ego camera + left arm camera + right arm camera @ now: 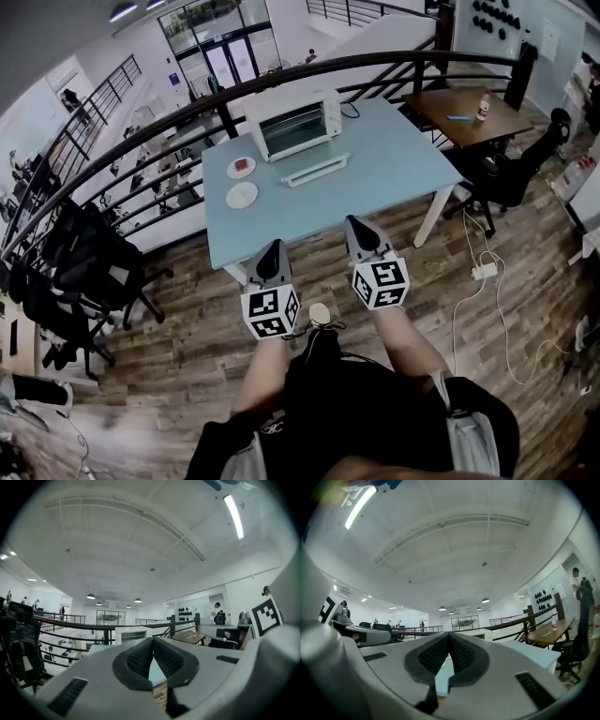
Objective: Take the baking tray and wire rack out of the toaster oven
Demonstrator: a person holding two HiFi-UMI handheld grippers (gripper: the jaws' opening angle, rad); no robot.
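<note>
Both tray and rack are too deep inside the toaster oven (295, 124) to make out. Its door (315, 170) seems to lie dropped open toward the person. Two plates (241, 168) rest just left of the oven on the blue table (375, 159). Well short of the oven, the left gripper (274, 249) and right gripper (356, 227) hang pressed together, empty. I'd spread one pair before reaching, go in level, and pinch the tray's front lip.
</note>
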